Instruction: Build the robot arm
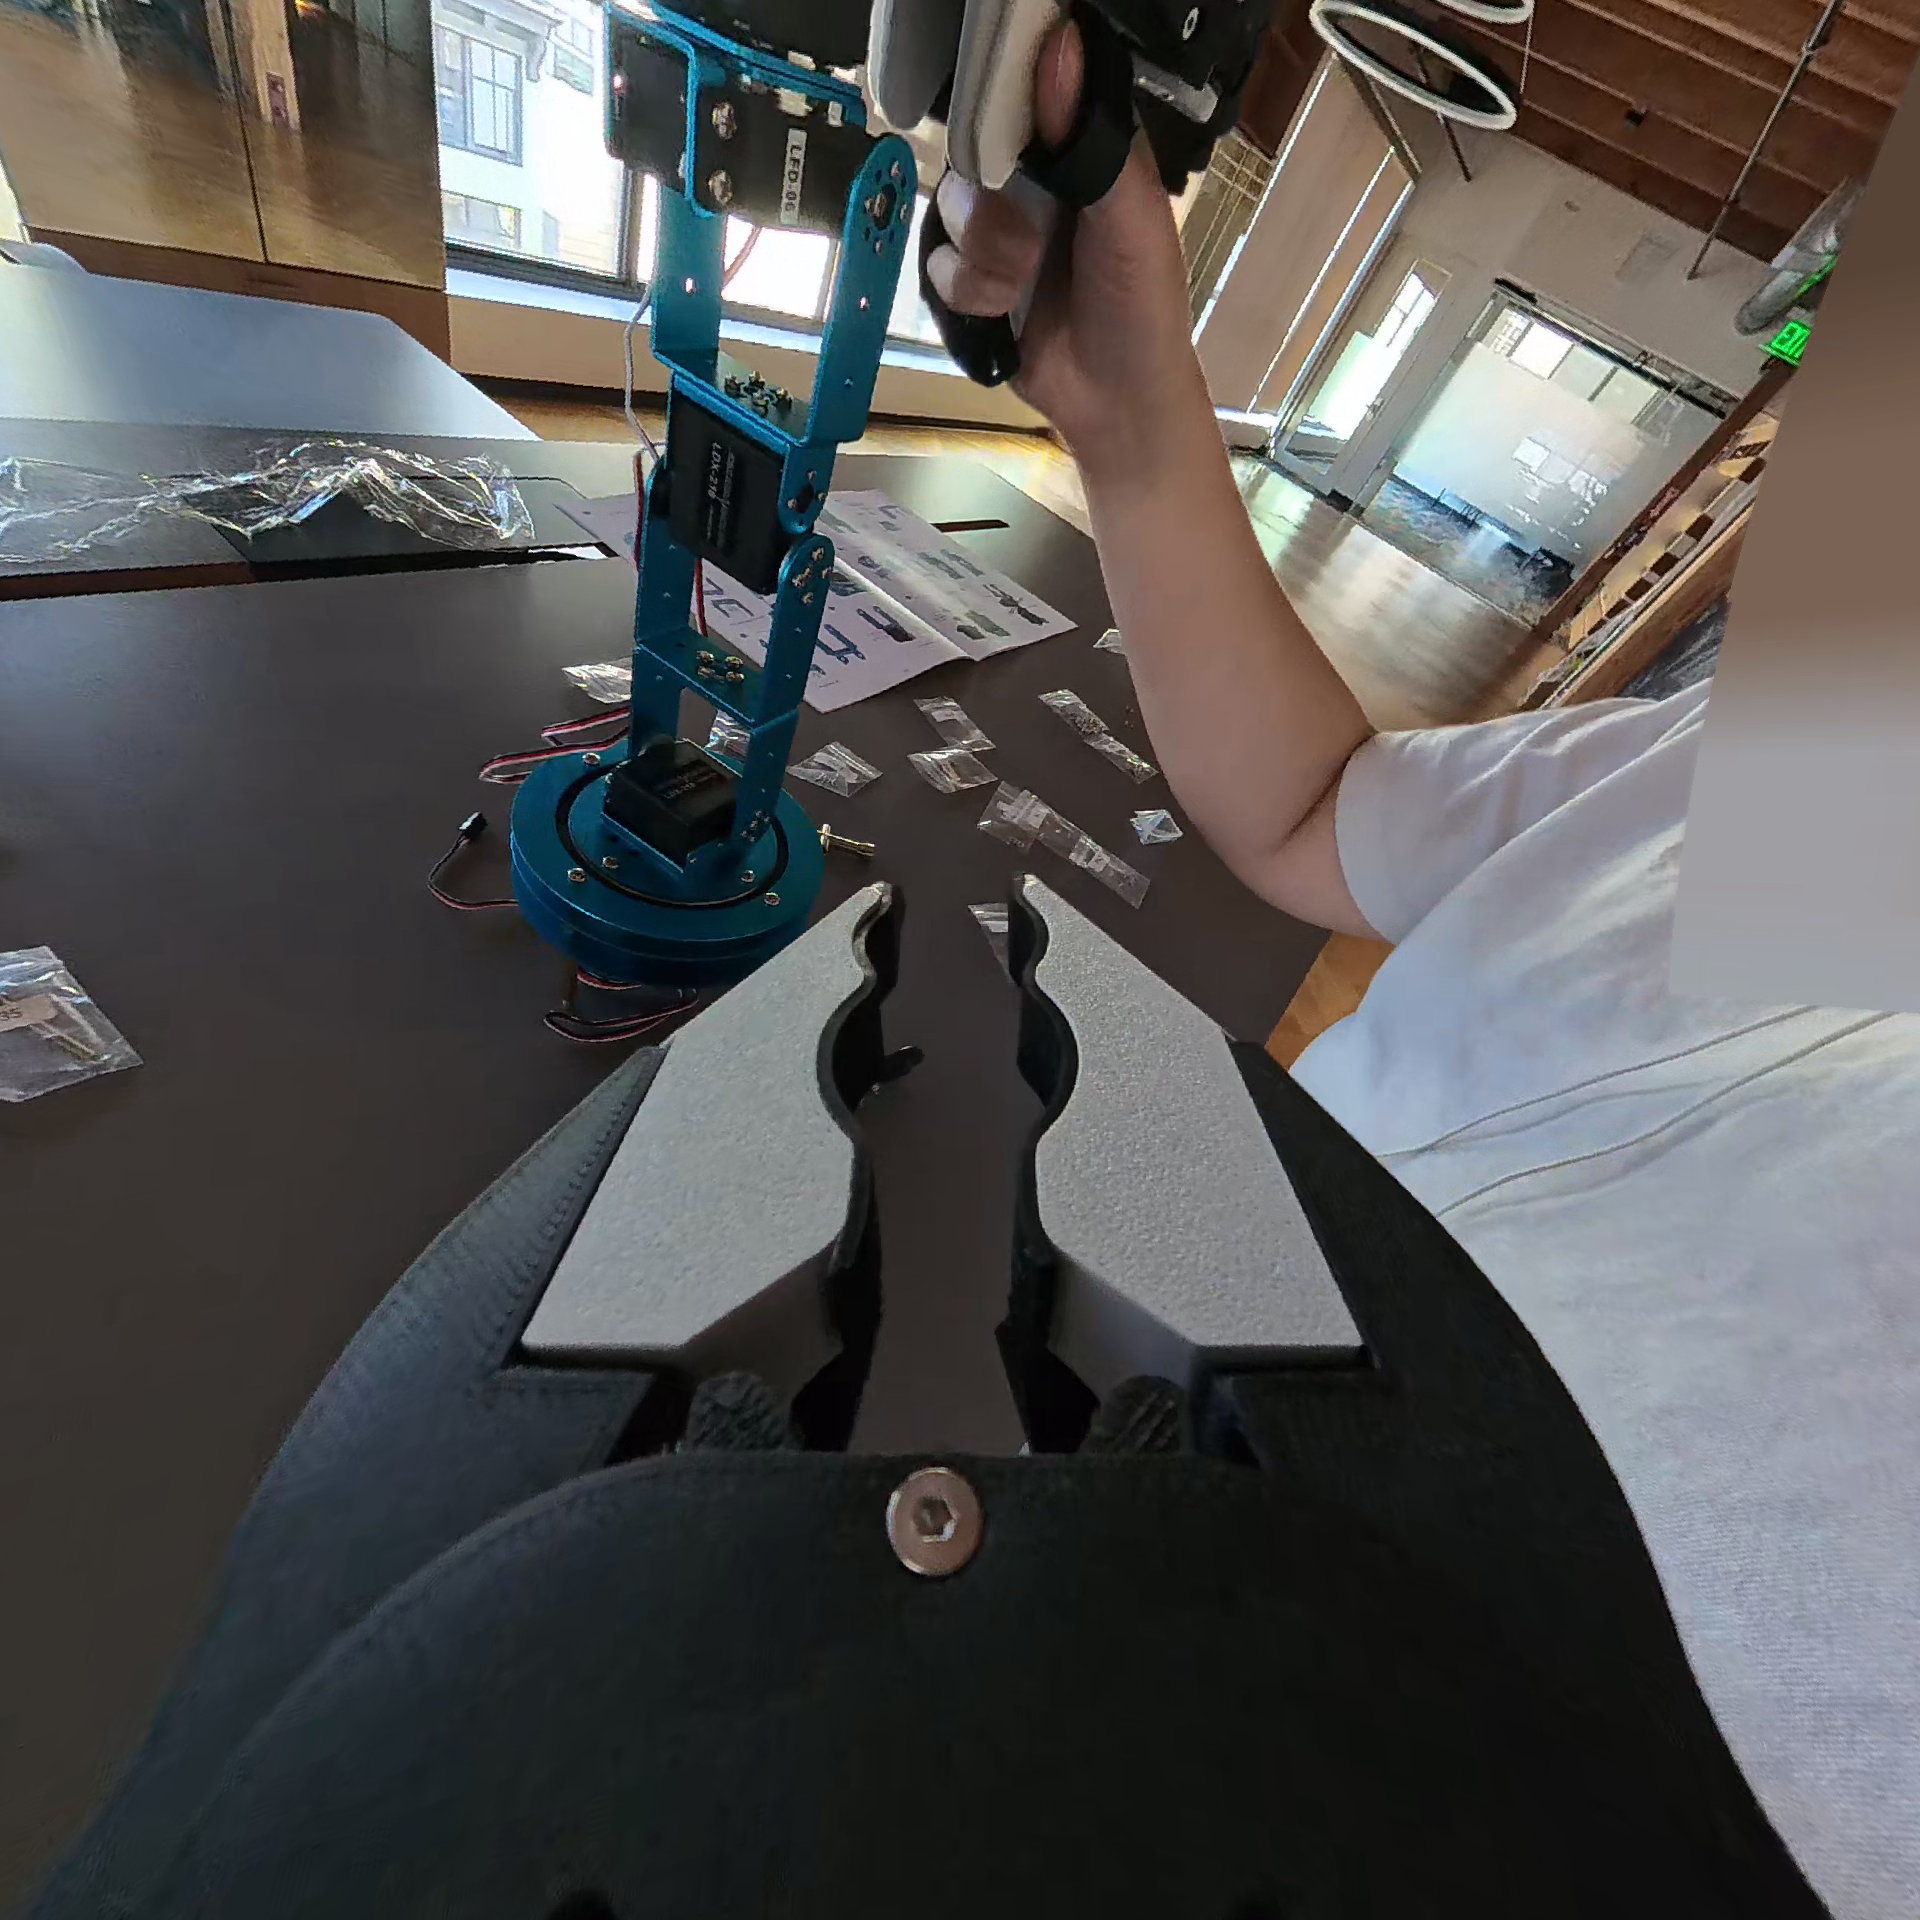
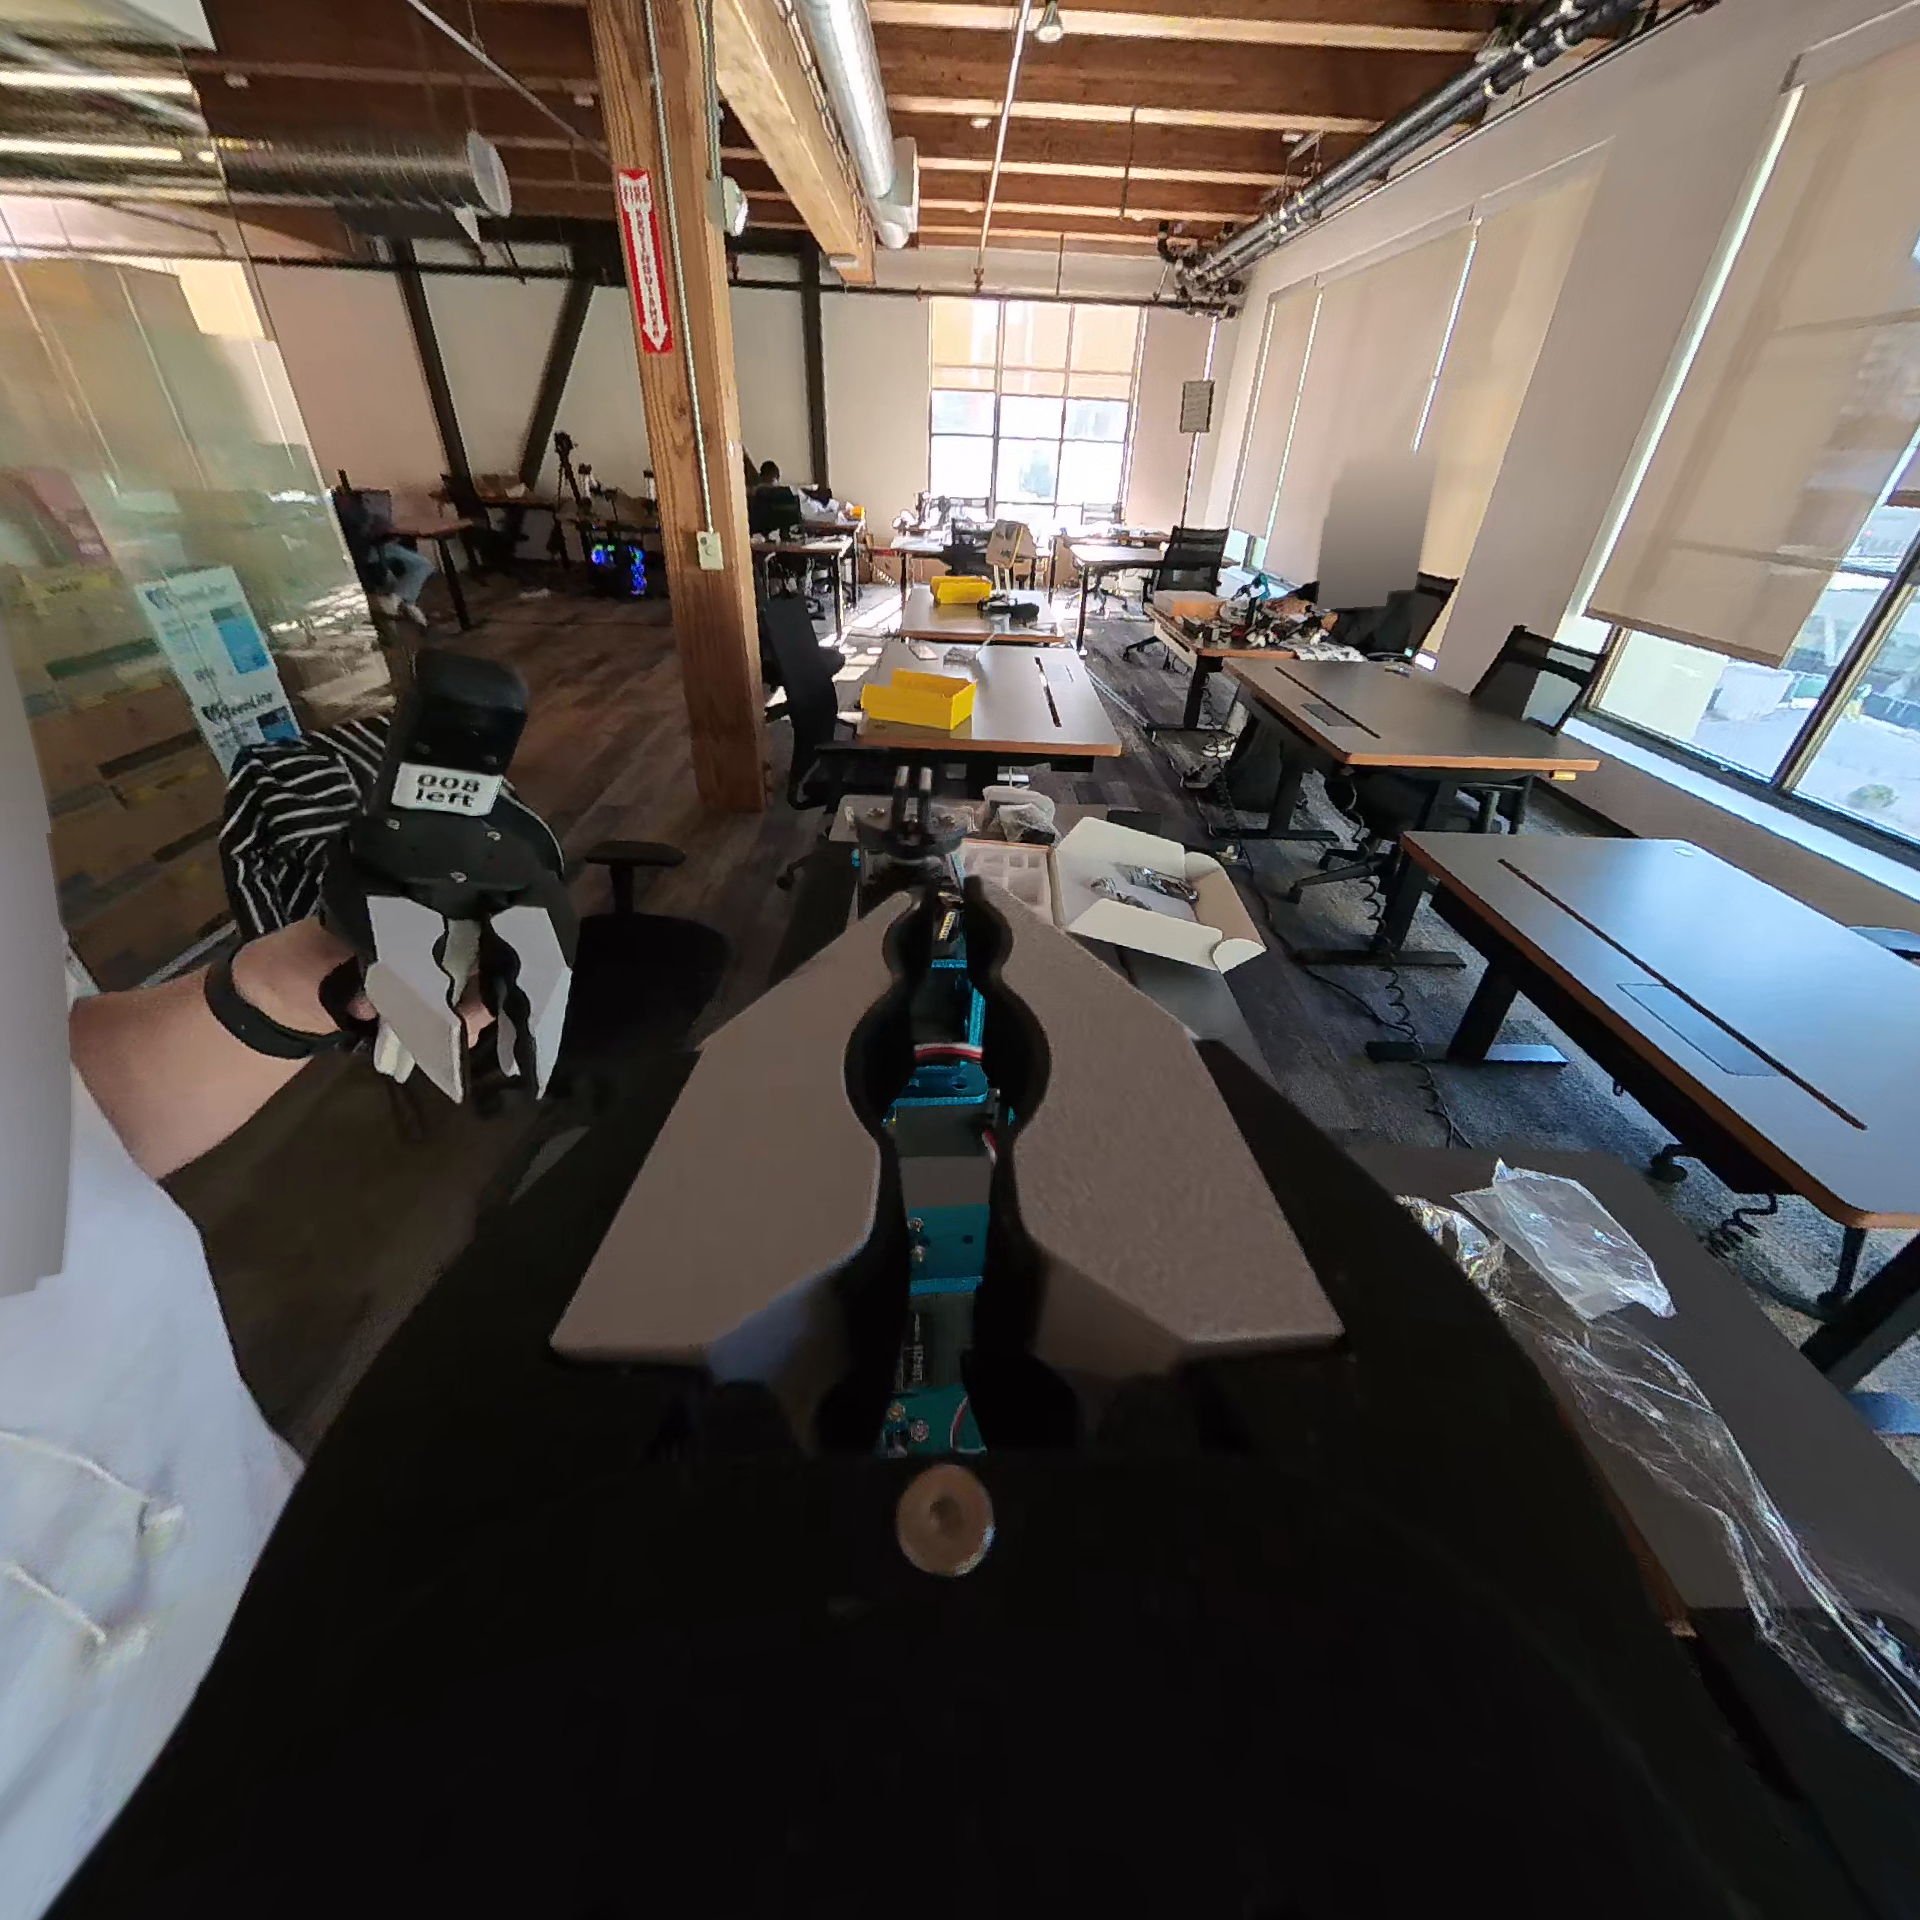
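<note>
A blue metal robot-arm kit [image 1: 748, 499] with black servos stands on its round blue base [image 1: 665, 873] on a dark table [image 1: 260, 790]. My right gripper [image 2: 940, 896] is shut on the arm's upper section [image 2: 940, 1101] from above; in the left wrist view it shows at the top [image 1: 1039, 94], held by a hand. My left gripper [image 1: 954, 891] is open and empty, low over the table just right of the base and apart from it. It also shows in the right wrist view [image 2: 468, 987]. Red and black servo wires [image 1: 613, 1013] trail from the base.
Several small clear bags of parts [image 1: 1039, 821] lie right of the base, an instruction sheet [image 1: 914, 592] behind it, crumpled clear wrap [image 1: 312, 483] at far left, another bag [image 1: 52, 1023] at the left edge. A small brass part [image 1: 847, 840] lies by the base. An open white box [image 2: 1153, 904] sits beyond. The left gripper's tips are roughly 20 centimetres from the right gripper's.
</note>
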Demonstrator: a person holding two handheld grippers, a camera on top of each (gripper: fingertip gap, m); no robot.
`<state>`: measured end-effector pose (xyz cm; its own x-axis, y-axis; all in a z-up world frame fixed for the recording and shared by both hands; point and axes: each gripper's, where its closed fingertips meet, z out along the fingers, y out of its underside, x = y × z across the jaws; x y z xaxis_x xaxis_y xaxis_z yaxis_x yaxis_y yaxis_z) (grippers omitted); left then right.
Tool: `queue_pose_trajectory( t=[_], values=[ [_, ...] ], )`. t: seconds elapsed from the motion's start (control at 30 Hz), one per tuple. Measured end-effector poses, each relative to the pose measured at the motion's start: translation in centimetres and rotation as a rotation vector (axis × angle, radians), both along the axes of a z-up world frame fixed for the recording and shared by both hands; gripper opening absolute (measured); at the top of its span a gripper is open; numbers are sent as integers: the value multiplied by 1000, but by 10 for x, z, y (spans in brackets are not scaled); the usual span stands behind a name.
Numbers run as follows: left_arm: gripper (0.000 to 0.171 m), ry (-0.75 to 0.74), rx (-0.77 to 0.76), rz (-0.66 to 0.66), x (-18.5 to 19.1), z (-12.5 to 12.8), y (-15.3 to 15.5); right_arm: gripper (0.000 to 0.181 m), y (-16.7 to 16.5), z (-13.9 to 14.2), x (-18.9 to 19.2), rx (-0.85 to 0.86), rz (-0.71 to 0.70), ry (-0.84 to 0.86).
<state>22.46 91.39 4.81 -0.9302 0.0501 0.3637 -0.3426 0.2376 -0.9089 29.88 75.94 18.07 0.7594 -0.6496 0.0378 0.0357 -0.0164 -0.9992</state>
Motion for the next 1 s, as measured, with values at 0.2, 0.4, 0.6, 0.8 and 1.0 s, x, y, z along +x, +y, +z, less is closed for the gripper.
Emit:
queue_pose_trajectory(
  t=[0.2,0.4,0.6,0.8,1.0],
  values=[
    [19,3,3,7,-5,-2,-4,5,-1,-1,-2,-50,26,-24],
    [19,16,20,14,-8,-6,-6,9,-6,7,-2,-35,55,-14],
    [20,4,22,-23,-10,-11,-7,9,-33,8,-45,-83,-38,-76],
    [27,-16,-7,-108,-24,-11,-38,14,-217,-21,-210,-263,-691,92],
    [31,-149,-64,-21,-99,-14,-119,20,-403,-148,-422,-286,-897,592]
  ],
)
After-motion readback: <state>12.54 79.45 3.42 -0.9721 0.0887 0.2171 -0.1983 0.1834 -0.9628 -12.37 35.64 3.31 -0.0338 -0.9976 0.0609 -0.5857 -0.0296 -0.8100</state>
